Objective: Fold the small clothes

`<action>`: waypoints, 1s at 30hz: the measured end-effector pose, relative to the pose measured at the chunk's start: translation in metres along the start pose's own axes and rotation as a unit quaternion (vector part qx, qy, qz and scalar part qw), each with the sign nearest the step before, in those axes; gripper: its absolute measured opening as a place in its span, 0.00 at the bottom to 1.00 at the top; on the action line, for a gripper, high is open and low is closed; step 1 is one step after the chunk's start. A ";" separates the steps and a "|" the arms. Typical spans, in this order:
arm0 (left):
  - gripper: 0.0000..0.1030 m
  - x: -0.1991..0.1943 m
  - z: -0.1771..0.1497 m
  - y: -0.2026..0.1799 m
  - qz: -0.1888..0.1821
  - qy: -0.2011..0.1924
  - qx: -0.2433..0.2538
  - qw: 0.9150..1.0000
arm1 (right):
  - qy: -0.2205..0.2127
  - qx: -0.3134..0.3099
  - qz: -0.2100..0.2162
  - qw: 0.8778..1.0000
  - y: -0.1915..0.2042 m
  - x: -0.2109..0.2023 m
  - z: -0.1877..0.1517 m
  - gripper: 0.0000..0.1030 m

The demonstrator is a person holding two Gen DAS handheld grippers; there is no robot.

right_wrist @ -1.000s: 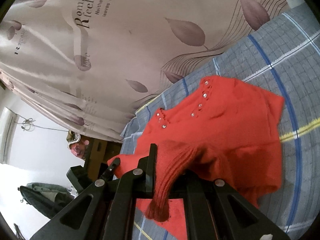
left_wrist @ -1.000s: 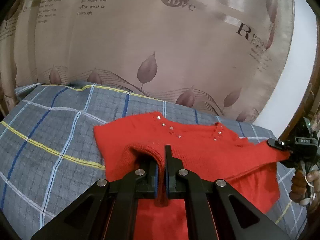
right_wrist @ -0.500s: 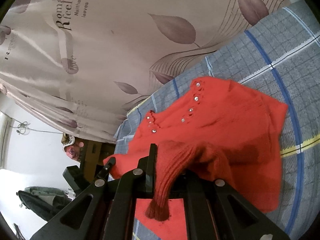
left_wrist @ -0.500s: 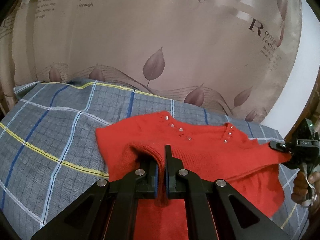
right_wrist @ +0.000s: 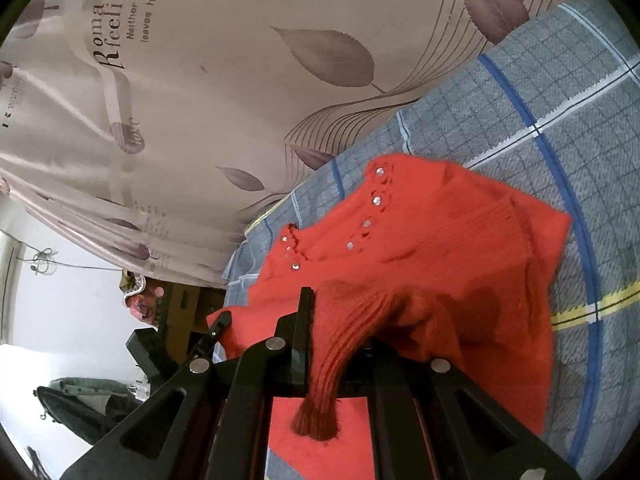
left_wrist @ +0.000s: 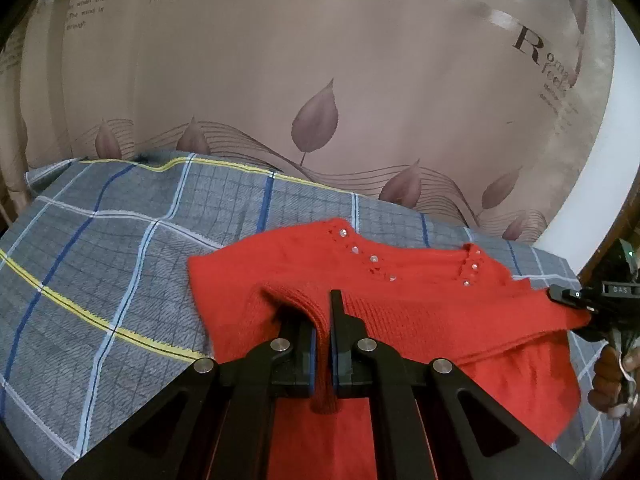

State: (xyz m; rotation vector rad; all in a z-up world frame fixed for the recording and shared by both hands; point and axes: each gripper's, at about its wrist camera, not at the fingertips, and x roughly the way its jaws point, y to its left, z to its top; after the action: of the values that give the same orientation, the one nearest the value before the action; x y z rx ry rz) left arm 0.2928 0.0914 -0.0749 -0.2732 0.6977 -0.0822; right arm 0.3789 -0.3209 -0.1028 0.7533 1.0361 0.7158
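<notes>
A: So, what is the left gripper (left_wrist: 323, 330) doing?

B: Its jaws are pressing together on a ribbed edge of the red sweater (left_wrist: 400, 300), at the lower centre of the left wrist view. A small end of knit is hanging down behind the jaws.

A: And the right gripper (right_wrist: 320, 336)?

B: It is clamping another ribbed edge of the same sweater, at the lower centre of its own view. In the left wrist view it is showing at the right edge, pinching the sweater's corner, with the person's hand (left_wrist: 612, 376) under it.

A: Where is the sweater lying?

B: It is spreading over the grey checked bedsheet (left_wrist: 120, 272), its shiny neckline studs (left_wrist: 374, 258) facing up.

A: And the room?

B: A beige curtain (left_wrist: 320, 80) with leaves and printed words is filling the upper part.
</notes>
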 end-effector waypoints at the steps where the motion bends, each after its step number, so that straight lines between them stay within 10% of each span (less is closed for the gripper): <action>1: 0.05 0.001 0.000 0.000 0.001 0.001 0.000 1.000 | 0.000 0.000 0.000 1.000 0.000 0.000 0.000 0.05; 30: 0.05 0.029 0.004 0.012 0.003 0.029 -0.023 0.999 | -0.001 0.003 -0.005 1.000 -0.018 0.007 0.010 0.06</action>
State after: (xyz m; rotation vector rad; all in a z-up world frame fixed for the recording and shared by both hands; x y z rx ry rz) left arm 0.3175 0.0987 -0.0937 -0.3131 0.7584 -0.0680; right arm 0.3928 -0.3269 -0.1175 0.7527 1.0402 0.7044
